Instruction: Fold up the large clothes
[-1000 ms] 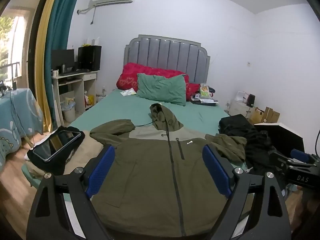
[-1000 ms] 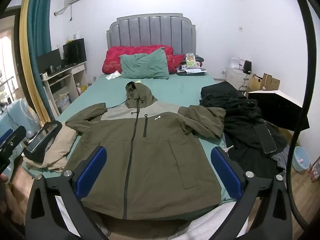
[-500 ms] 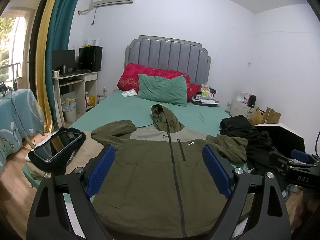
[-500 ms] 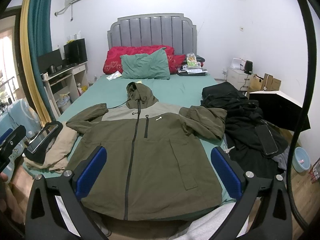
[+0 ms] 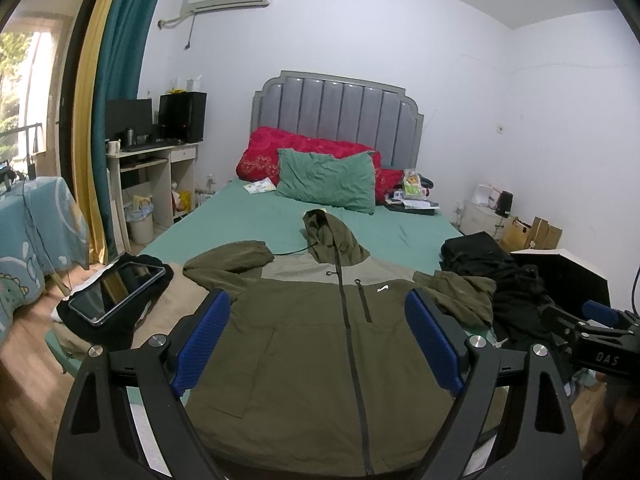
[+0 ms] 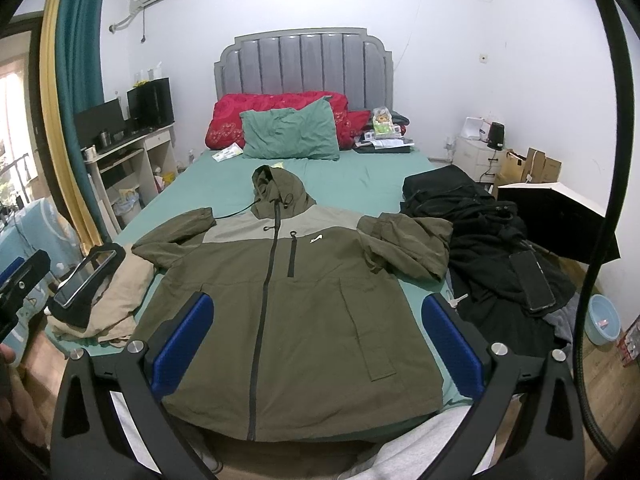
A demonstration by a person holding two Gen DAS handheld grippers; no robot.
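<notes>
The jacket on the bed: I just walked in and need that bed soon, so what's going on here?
A person holds a two-finger gripper in each hand above an olive hooded jacket, laid face up and zipped on the green bed. The left gripper and right gripper are both open and touch nothing. No fold is made yet; the sleeves lie bunched at the sides.

One olive-green hooded zip jacket (image 6: 304,308) lay on the bed. Pillows: 2, one red patterned (image 6: 276,110) & one green (image 6: 290,134). One black-framed tablet (image 5: 117,293), one dark phone (image 6: 531,280), 1 light-blue plastic basin (image 6: 603,319).
</notes>
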